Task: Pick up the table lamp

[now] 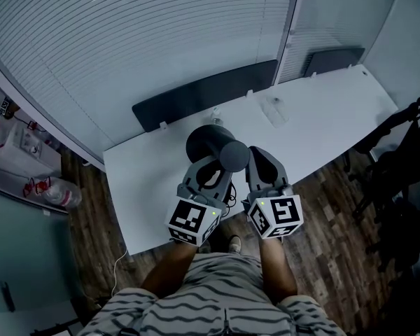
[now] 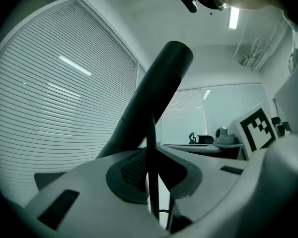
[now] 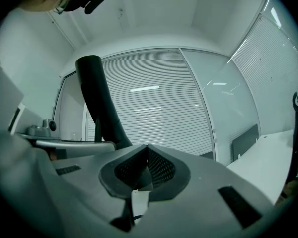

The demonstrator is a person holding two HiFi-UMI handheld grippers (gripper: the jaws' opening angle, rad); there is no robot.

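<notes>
The left tool [image 2: 152, 170] pinches the table lamp [image 2: 156, 88] by its thin stem; the right tool [image 3: 147, 168] is pressed together, empty. The grasp seems done, but it is unclear whether the lamp is clear of the tabletop [image 1: 322, 117].

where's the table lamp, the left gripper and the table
table lamp [image 2: 161, 81], left gripper view, its thick dark arm
left gripper [image 2: 152, 155], left gripper view, between its fingertips
table [image 1: 322, 117], head view, bare white top
</notes>
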